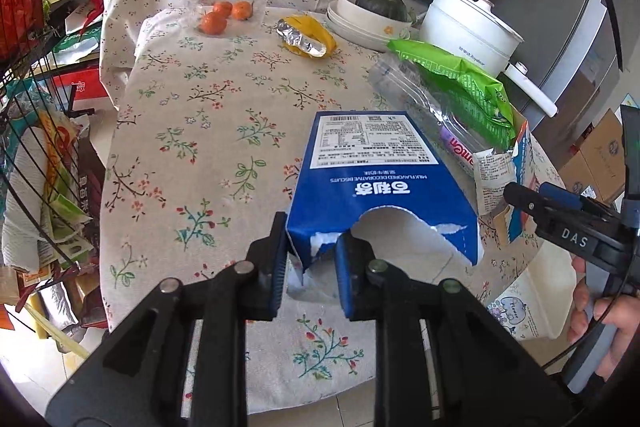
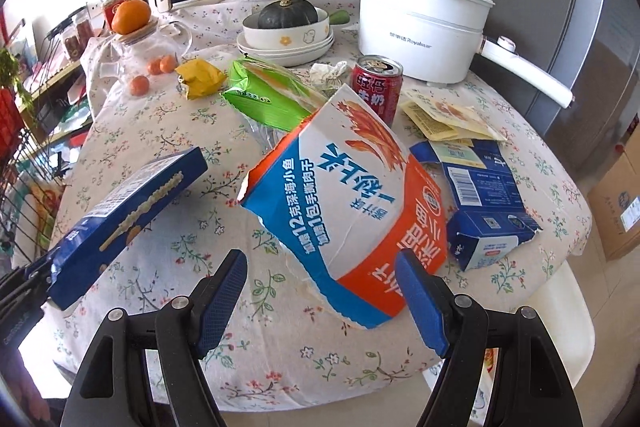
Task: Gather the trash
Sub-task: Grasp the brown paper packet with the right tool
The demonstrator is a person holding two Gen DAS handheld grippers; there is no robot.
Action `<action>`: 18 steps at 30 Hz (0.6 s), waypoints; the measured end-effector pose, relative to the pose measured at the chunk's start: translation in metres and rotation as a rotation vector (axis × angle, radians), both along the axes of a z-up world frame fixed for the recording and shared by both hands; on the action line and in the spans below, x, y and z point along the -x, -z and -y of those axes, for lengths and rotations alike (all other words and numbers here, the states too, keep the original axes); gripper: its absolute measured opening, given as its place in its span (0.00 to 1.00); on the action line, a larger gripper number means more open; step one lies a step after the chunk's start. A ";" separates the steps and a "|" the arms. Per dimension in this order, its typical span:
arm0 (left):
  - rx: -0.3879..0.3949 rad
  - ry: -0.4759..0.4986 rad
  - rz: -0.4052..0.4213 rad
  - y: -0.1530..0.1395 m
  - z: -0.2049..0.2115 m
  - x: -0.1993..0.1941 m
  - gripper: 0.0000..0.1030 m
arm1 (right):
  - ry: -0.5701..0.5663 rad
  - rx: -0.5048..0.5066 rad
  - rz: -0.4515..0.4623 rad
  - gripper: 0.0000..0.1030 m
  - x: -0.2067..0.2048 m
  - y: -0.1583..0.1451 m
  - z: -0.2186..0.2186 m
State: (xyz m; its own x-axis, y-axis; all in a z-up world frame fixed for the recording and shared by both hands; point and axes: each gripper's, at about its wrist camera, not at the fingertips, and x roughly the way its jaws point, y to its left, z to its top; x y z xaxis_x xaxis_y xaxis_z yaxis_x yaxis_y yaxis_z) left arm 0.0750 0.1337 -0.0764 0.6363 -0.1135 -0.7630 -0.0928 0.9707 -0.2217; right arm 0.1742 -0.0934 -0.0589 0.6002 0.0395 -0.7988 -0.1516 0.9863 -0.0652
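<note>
Left gripper [image 1: 311,269] up front is clamped on the torn end of the blue biscuit box [image 1: 378,183], lifted off the table [image 1: 192,131], while the right gripper [image 2: 322,291] gapes empty before the orange-and-white carton [image 2: 352,203], so probably it grabs that next.

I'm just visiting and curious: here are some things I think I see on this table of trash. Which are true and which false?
1. The left gripper is closed on a blue biscuit box. True.
2. The right gripper is clamped on the orange and white box. False: its jaws stand open and the box is not gripped.
3. A red drink can stands upright near the white cooking pot. True.
4. The green snack bag lies on the floor. False: it is on the table.
</note>
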 end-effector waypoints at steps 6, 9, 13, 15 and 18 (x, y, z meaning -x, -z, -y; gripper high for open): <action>-0.003 -0.005 0.006 -0.002 -0.002 0.003 0.23 | 0.012 0.100 0.085 0.69 -0.010 0.002 -0.006; -0.001 -0.006 0.018 -0.006 -0.001 0.003 0.23 | 0.009 0.084 0.100 0.53 -0.009 -0.003 -0.001; -0.007 -0.001 0.042 -0.014 0.002 0.006 0.22 | -0.003 0.078 0.145 0.34 -0.002 -0.019 0.007; -0.008 0.003 0.051 -0.016 0.003 0.007 0.22 | -0.006 0.080 0.170 0.26 0.001 -0.029 0.013; -0.003 -0.003 0.059 -0.019 0.001 0.008 0.22 | 0.003 0.066 0.196 0.19 0.003 -0.042 0.026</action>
State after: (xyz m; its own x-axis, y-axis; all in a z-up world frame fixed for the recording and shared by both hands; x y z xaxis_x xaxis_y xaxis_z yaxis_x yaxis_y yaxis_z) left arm 0.0667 0.1327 -0.0578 0.6809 -0.1093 -0.7242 -0.0825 0.9711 -0.2240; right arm 0.1714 -0.1189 -0.0165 0.7443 -0.0113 -0.6678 -0.1267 0.9793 -0.1577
